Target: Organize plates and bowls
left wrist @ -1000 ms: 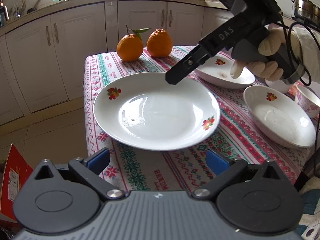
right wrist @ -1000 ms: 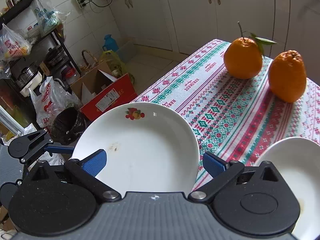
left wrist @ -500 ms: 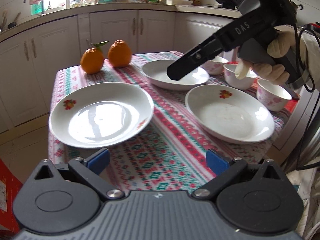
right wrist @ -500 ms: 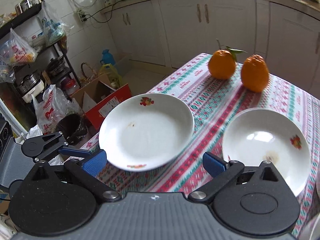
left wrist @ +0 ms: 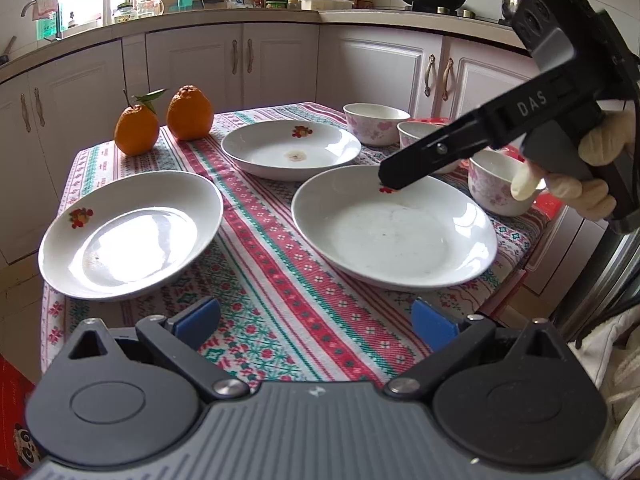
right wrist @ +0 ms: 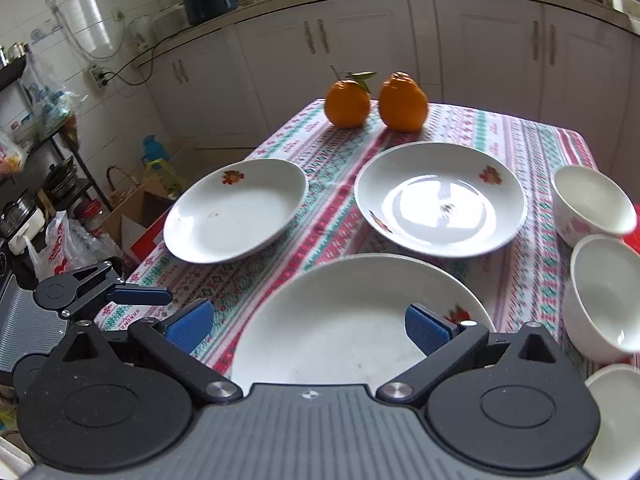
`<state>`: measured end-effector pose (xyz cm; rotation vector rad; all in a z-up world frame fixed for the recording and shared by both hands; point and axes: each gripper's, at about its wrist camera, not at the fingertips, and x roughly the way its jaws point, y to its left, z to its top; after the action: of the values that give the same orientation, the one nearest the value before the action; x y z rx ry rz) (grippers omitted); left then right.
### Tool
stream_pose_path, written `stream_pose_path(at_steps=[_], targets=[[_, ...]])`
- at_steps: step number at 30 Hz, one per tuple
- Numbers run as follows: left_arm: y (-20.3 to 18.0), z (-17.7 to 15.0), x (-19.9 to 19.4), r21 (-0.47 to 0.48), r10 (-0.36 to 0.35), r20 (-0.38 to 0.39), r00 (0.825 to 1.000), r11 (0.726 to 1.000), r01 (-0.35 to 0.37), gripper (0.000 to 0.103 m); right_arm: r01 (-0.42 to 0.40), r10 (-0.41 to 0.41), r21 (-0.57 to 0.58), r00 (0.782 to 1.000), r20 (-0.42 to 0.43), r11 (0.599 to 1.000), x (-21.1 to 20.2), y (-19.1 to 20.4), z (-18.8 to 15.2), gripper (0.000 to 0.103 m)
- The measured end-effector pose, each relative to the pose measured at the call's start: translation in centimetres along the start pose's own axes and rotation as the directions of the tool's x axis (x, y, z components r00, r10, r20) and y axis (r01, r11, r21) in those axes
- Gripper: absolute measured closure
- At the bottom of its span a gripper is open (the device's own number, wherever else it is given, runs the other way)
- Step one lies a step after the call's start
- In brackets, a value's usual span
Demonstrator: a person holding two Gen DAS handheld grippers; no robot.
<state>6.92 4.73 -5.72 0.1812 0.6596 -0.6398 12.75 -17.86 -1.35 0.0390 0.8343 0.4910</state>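
Note:
Three white floral plates lie apart on the striped tablecloth: a left plate, a far plate with a brown stain, and a near right plate. Three pink-flowered bowls line the right edge. My left gripper is open above the front of the cloth, between the left and right plates. My right gripper is open and empty, hovering over the near right plate; its tip is above that plate's far rim.
Two oranges stand at the table's far left corner. The table edge drops off close to the left plate. A gloved hand holds the right gripper over the bowls. Boxes and bags crowd the floor to the left.
Both grippers have pulled back and swung right, bringing the other plates and the bowls into view. The right gripper shifted from the left plate to over the near right plate. The dishes stayed put.

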Motion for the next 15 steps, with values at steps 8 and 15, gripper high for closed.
stream_pose_path(at_steps=[8, 15], targets=[[-1.9, 0.2, 1.5, 0.037, -0.050, -0.021, 0.999, 0.998, 0.051, 0.002, 0.094, -0.094, 0.023, 0.995, -0.023, 0.995, -0.8, -2.1, -1.4, 0.000], [-2.8, 0.5, 3.0, 0.078, -0.078, -0.035, 0.996, 0.994, 0.080, 0.002, 0.112, -0.109, 0.021, 0.989, -0.100, 0.994, 0.5, -4.2, -0.4, 0.000]])
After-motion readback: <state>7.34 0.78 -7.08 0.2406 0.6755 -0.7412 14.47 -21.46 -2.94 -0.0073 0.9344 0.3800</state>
